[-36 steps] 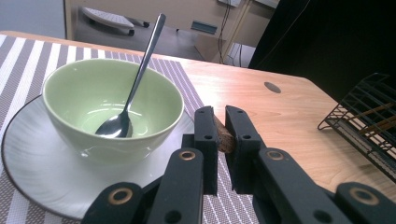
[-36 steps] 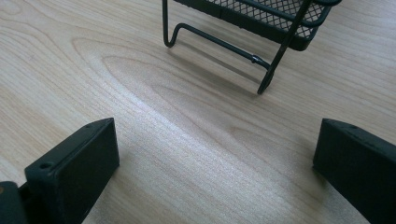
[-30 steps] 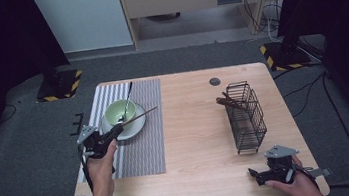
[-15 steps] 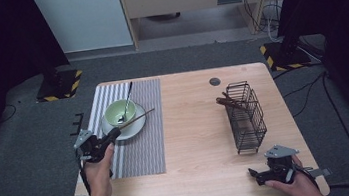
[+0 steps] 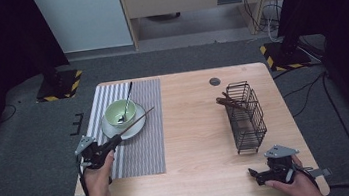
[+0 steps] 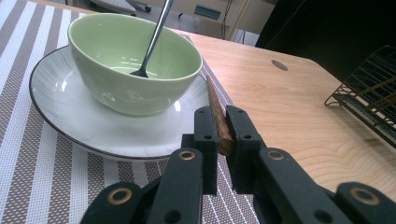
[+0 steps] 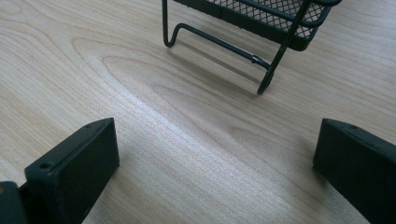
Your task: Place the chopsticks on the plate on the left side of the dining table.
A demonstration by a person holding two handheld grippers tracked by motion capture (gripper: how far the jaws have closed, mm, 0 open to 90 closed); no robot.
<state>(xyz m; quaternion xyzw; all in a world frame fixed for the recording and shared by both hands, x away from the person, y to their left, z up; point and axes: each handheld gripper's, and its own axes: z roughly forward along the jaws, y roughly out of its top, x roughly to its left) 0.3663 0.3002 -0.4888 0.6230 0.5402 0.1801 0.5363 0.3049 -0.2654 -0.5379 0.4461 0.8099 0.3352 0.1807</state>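
Left gripper [image 6: 217,133] clenched on brown chopstick [image 6: 215,109]; stick runs forward from jaws, tip over plate [image 6: 56,121] rim beside green bowl [image 6: 133,60] holding spoon [image 6: 156,32]. Right gripper [image 7: 215,172] released, idle on counter [image 5: 196,125], wire basket [image 7: 261,18] just ahead. I judge step: carrying chopstick. Next: I lower it level onto the plate.

The desk [image 5: 191,126] is pale, matt wood grain, the mat [image 5: 141,147] woven striped cloth, the bowl [image 6: 133,60] and plate [image 6: 70,116] glossy ceramic, the spoon [image 6: 154,37] polished metal, the basket [image 5: 245,114] black wire, the stick [image 6: 217,112] rough brown wood.
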